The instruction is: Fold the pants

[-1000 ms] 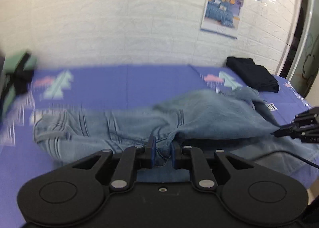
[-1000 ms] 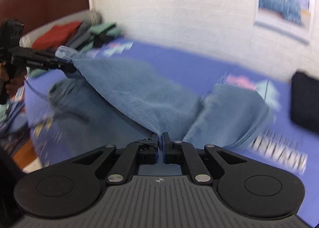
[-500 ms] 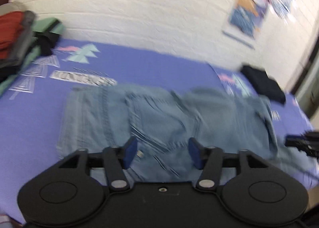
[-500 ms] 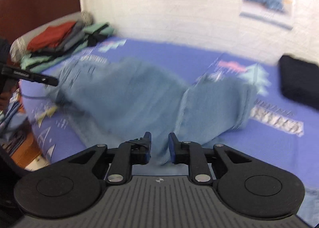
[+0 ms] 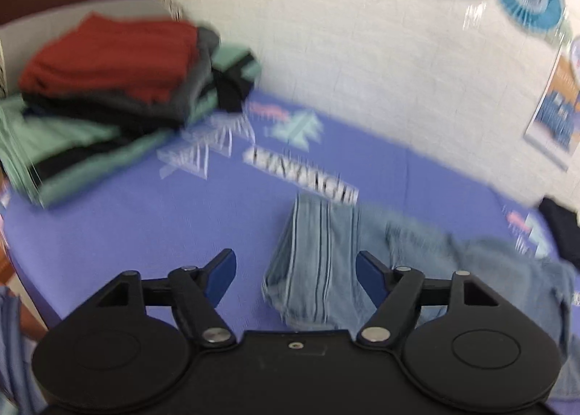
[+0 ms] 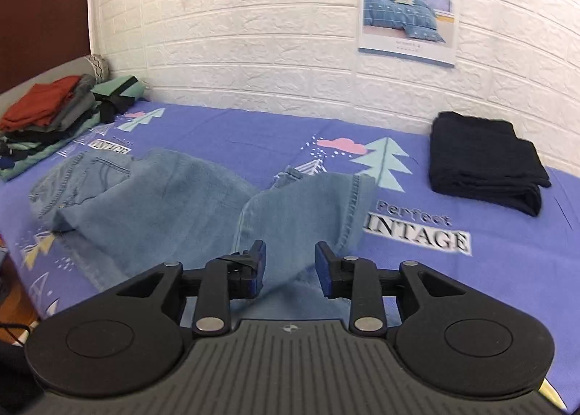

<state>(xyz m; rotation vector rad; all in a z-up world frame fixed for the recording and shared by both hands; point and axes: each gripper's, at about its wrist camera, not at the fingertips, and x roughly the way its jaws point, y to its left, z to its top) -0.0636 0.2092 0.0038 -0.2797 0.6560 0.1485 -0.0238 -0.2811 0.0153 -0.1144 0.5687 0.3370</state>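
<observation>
Right wrist view: jeans point(image 6: 174, 197) lie just beyond opening right claw point(image 6: 289, 262).

Pants point(image 6: 203, 197) lie on the bed sheet point(image 6: 471, 270), near edge, left of centre. Stack of folded clothes point(image 6: 54, 114) at far left against the headboard point(image 6: 40, 19). Folded dark garment point(image 6: 485, 164) at far right. Poster point(image 6: 407, 1) on the wall point(image 6: 253, 34) behind.

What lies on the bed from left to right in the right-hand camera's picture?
Clothes pile → jeans → black folded garment.
</observation>
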